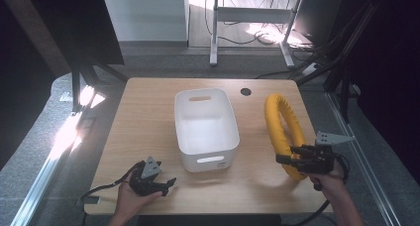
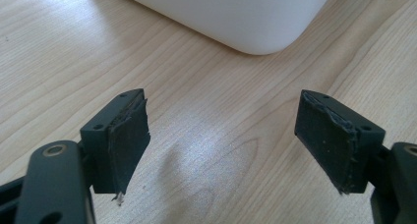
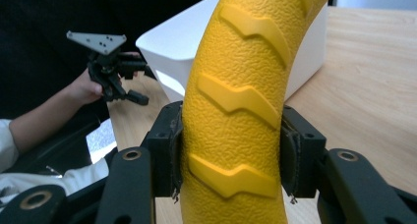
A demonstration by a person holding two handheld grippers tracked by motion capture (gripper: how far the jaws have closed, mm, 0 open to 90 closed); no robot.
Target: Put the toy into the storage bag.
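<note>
A yellow tyre-like ring (image 1: 282, 129) with raised tread stands on edge at the right side of the wooden table (image 1: 148, 117). My right gripper (image 1: 292, 156) is shut on the ring's near lower part; in the right gripper view both pads press the yellow ring (image 3: 236, 111) from either side at my right gripper (image 3: 231, 153). A white plastic bin (image 1: 205, 129) sits in the table's middle, with nothing visible inside. My left gripper (image 1: 166, 184) rests low at the front left, open, nothing between its pads (image 2: 125, 145), near the bin's corner (image 2: 246, 17).
A round cable hole (image 1: 246, 91) lies in the table behind the bin. Dark frame legs and cables stand on the floor behind and at both sides. The left hand and its gripper (image 3: 115, 69) appear far off in the right gripper view.
</note>
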